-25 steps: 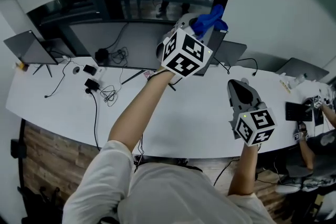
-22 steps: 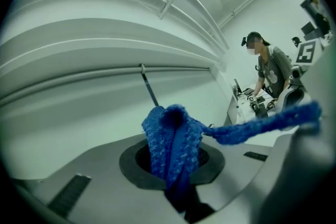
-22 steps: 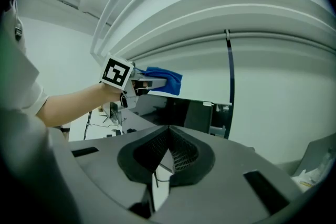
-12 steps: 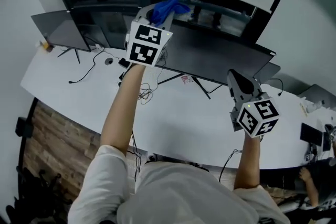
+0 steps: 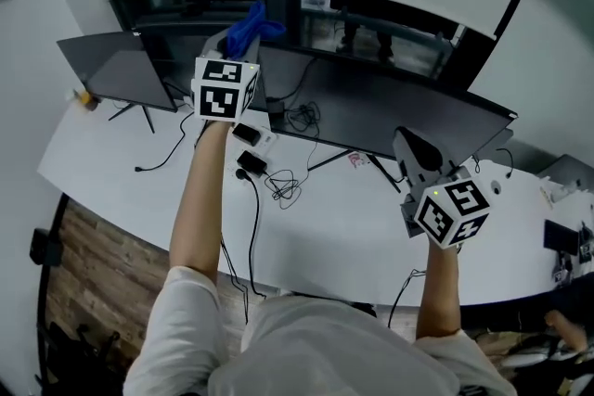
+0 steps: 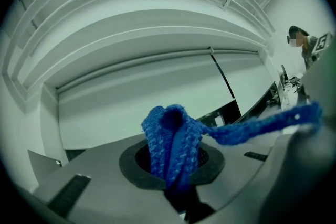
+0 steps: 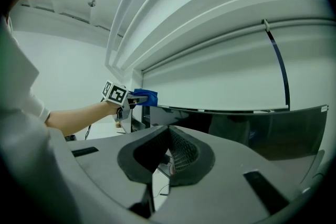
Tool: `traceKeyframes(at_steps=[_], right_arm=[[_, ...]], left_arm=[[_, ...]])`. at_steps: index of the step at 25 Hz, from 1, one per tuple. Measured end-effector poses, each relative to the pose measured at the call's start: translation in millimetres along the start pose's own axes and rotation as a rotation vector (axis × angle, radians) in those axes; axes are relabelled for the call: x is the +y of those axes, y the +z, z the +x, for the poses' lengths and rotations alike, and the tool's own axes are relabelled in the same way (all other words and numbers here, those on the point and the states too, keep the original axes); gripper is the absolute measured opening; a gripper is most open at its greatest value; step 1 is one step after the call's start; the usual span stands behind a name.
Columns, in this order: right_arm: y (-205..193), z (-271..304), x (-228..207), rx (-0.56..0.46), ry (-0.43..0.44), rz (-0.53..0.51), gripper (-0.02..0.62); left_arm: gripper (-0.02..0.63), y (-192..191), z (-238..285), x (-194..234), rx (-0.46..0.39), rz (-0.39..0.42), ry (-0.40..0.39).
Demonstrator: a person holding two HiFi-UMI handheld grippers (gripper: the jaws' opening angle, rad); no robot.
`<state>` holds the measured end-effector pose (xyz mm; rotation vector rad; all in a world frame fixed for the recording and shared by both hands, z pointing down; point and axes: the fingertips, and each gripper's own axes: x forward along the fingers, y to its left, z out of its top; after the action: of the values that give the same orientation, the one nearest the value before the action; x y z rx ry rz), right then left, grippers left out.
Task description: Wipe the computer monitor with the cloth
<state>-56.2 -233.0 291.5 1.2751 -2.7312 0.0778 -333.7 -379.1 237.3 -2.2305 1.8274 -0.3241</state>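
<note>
while left gripper [image 5: 240, 39] clamps a bunched blue knit cloth [image 6: 170, 139], right gripper [image 5: 406, 140] closed, glossy flat monitor [image 5: 390, 111] beyond

The cloth [image 6: 173, 139] is seen to be a blue knitted fabric, coarse and ribbed, with a fuzzy edge. The fingers [image 7: 247, 165] of the right gripper [image 7: 169, 136] are formed of smooth, matt grey plastic, and their inner pads [image 7: 184, 152] are faced with a black, mesh-textured, rubber-like lining. The same matt grey plastic is shown on the left gripper [image 6: 178, 186]. The monitor [image 5: 390, 111] screen is dark and glossy, with reflections carried on it. The surface [image 5: 316, 227] is white, smooth and matt. Brown wood grain is shown on the boards [image 5: 83, 274] below its left edge. The sleeve [image 5: 176, 329] is of plain white cloth.
</note>
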Motion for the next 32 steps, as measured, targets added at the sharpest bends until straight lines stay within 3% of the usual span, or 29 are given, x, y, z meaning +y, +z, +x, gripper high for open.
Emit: traceKeyframes(at_steps=[9,18,22,28,32], right_arm=[[-27.6,31.1,26.8,0.034,-0.039,0.05,0.014],[-53.4,50.8,30.6,0.096,-0.037,0.063,0.014],[-76.8,57.6,33.2,0.135,-0.031,0.089,0.014],[-114.8,76.8,30.7,0.193,-0.037,0.103,0.014],[-141.1,85.8,26.7,0.219,-0.047,0.139,0.014]], left_arm=[[0.064,-76.4,19.3,-5.6,0.083,-0.046,-0.133],[0.064,-121.2,14.7,-33.5,0.099,0.003,-0.204],[0.064,-169.5,13.3,-55.3,0.186,0.036,-0.236],[0.064,-240.2,20.4,-79.9,0.288,-0.005,-0.275],[0.064,-290.3,26.7,-95.7,0.367,-0.078,-0.278]])
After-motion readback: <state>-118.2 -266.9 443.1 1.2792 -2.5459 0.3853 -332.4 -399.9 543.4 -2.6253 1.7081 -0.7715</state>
